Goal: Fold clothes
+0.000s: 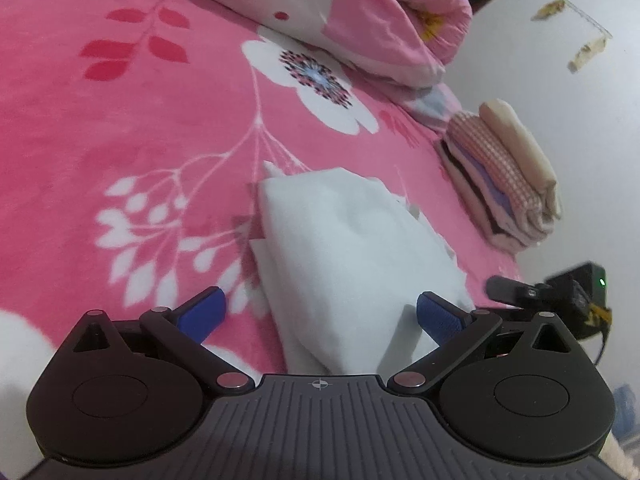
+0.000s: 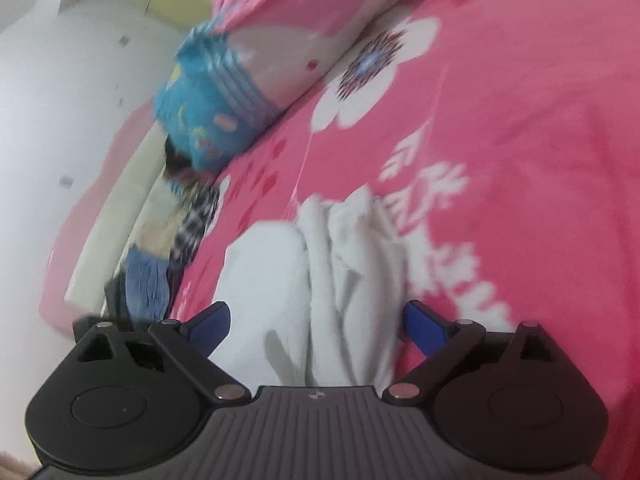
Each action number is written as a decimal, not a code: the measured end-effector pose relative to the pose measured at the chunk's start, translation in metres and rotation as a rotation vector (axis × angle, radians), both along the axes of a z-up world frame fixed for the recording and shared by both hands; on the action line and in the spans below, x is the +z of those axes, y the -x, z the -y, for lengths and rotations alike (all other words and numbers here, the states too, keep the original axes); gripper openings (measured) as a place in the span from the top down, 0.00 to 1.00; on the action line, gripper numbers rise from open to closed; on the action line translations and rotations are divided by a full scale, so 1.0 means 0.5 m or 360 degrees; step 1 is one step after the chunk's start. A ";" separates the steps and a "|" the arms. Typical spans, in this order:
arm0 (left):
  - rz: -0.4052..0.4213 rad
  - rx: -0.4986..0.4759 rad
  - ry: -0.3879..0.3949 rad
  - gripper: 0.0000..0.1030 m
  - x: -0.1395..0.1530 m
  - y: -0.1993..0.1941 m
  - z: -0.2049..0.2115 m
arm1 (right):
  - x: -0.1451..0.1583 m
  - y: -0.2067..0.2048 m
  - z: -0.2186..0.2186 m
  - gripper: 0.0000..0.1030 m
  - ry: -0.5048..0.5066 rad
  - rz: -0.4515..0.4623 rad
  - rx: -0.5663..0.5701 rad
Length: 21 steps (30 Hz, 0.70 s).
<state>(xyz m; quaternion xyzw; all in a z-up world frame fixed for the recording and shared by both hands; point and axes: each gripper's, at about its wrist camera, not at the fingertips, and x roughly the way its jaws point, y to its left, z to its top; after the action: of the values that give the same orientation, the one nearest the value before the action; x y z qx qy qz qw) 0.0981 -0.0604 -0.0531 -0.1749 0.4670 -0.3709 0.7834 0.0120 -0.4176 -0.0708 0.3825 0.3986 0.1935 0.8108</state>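
A white garment [image 1: 344,248] lies folded in a compact bundle on the pink floral bedspread [image 1: 120,120]. My left gripper [image 1: 320,316] is open, its blue pads on either side of the garment's near end, just above it. In the right wrist view the same white garment [image 2: 320,264] lies bunched with several folds. My right gripper [image 2: 316,324] is open with the garment's near end between its blue fingers [image 2: 424,326]. The other gripper's black body [image 1: 560,300] shows at the right edge of the left wrist view.
A stack of folded clothes [image 1: 504,176] sits near the bed's right edge. A rolled pink quilt [image 1: 392,20] lies at the head of the bed. In the right wrist view a blue patterned pillow [image 2: 204,116] and a pile of unfolded clothes [image 2: 168,240] lie along the bed's left edge.
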 end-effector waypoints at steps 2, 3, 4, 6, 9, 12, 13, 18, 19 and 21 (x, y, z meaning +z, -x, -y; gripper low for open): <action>-0.0018 -0.0024 0.0015 0.02 -0.005 -0.008 0.009 | -0.002 -0.021 -0.013 0.07 -0.0003 0.0012 0.0067; -0.0027 -0.0034 0.0025 0.03 -0.007 -0.012 0.012 | -0.002 -0.031 -0.020 0.07 -0.0005 0.0019 0.0100; -0.0034 -0.0039 0.0034 0.06 -0.010 -0.016 0.014 | -0.003 -0.042 -0.026 0.12 -0.0006 0.0025 0.0133; -0.0044 -0.0044 0.0042 0.20 -0.012 -0.023 0.016 | -0.001 -0.052 -0.031 0.25 0.0019 0.0019 0.0173; -0.0072 -0.0044 0.0047 0.35 -0.013 -0.031 0.016 | -0.004 -0.065 -0.039 0.53 0.0027 0.0002 0.0215; -0.0098 -0.0040 0.0055 0.44 -0.009 -0.033 0.010 | -0.003 -0.066 -0.040 0.74 0.0012 0.0019 0.0241; -0.0109 -0.0038 0.0061 0.46 -0.006 -0.034 0.008 | 0.000 -0.066 -0.040 0.76 0.0005 0.0033 0.0244; -0.0138 -0.0068 0.0129 0.52 0.019 -0.043 0.014 | 0.030 -0.054 -0.025 0.79 -0.0032 0.0121 0.0230; -0.0136 -0.0083 0.0142 0.52 0.028 -0.046 0.020 | 0.040 -0.052 -0.016 0.80 -0.0039 0.0141 0.0216; -0.0120 -0.0131 0.0152 0.52 0.054 -0.058 0.050 | 0.061 -0.048 0.000 0.80 -0.0053 0.0181 0.0189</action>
<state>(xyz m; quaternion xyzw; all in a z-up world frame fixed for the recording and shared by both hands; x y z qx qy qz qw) 0.1270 -0.0856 -0.0260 -0.2064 0.4846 -0.4178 0.7402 0.0362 -0.4178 -0.0402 0.3602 0.3706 0.2692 0.8127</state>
